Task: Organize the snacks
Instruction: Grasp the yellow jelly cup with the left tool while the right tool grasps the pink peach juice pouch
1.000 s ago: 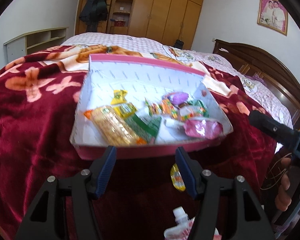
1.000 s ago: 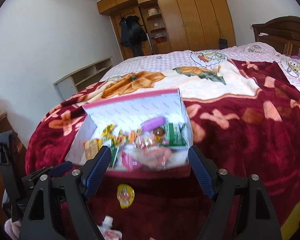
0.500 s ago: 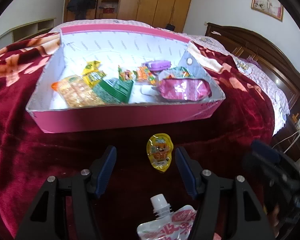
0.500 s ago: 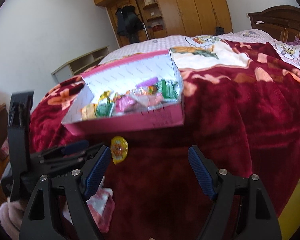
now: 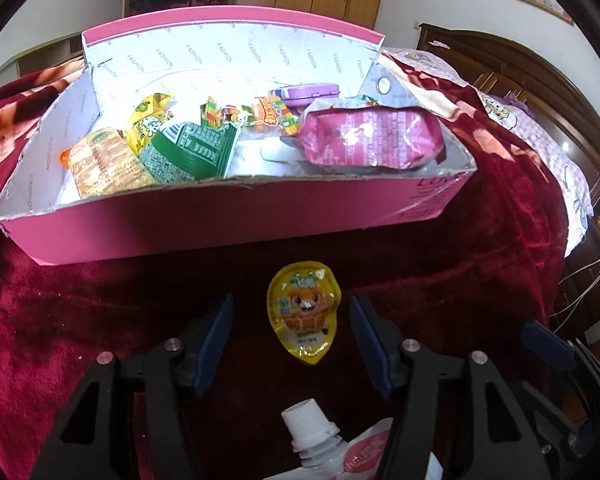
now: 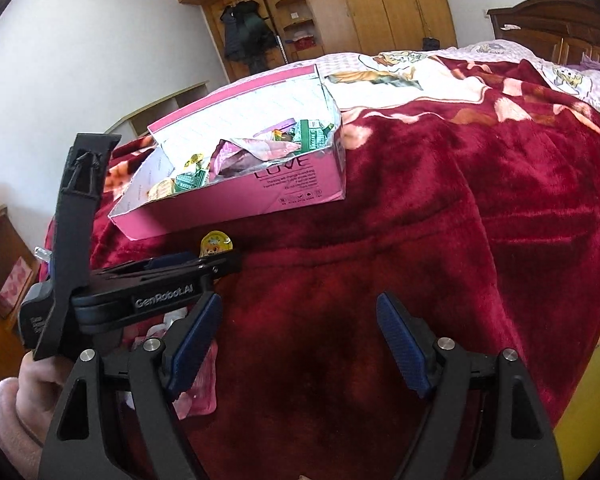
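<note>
Yellow jelly cup [image 5: 304, 312] lies between left tool's [image 5: 292, 340] closing jaws, untouched.

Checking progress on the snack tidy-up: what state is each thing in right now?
Pink box: open-topped, holding snacks.
Yellow jelly cup: sealed, on the blanket outside the box, between the jaws, ungripped.
Spouted pouch: capped, lying outside the box.
Left hand-held gripper: open, jaws just narrowing.
Right hand-held gripper: open, empty.

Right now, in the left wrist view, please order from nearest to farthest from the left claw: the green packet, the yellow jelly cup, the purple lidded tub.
1. Yellow jelly cup: between the claw's fingers.
2. Green packet: box, front left.
3. Purple lidded tub: box, back right.
</note>
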The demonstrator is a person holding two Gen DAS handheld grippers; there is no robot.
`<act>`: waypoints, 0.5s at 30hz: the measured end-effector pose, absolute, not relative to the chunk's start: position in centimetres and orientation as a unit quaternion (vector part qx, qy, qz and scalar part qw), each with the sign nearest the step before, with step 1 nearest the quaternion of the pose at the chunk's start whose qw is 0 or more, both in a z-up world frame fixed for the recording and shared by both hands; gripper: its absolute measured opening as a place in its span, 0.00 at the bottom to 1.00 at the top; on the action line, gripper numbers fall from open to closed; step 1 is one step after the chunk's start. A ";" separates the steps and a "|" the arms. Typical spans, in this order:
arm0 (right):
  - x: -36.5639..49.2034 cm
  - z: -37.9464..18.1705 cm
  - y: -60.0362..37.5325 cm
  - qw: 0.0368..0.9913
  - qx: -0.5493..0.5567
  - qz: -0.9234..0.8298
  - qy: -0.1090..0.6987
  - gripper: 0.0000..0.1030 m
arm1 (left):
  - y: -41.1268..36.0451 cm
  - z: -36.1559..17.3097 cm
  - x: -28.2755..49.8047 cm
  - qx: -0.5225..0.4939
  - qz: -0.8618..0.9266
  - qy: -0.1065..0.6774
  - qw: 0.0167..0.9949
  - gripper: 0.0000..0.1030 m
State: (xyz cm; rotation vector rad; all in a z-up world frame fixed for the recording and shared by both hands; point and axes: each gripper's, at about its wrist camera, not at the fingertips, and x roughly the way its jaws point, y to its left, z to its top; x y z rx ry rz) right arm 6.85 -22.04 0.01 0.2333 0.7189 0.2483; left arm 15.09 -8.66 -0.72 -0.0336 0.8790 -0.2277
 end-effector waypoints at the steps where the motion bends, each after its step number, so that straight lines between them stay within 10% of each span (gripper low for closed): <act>1: 6.8 -0.1 -22.1 0.921 0.115 0.121 0.351 0.79 | -8.7 -0.8 15.1 -0.011 -0.104 0.424 0.900 0.50; 4: 6.9 -0.3 -22.1 0.920 0.118 0.122 0.353 0.79 | -8.6 -1.0 15.0 -0.002 -0.092 0.420 0.903 0.36; 15: 6.7 -0.3 -21.5 0.920 0.114 0.127 0.352 0.79 | -6.4 -0.7 13.8 -0.027 -0.102 0.413 0.905 0.33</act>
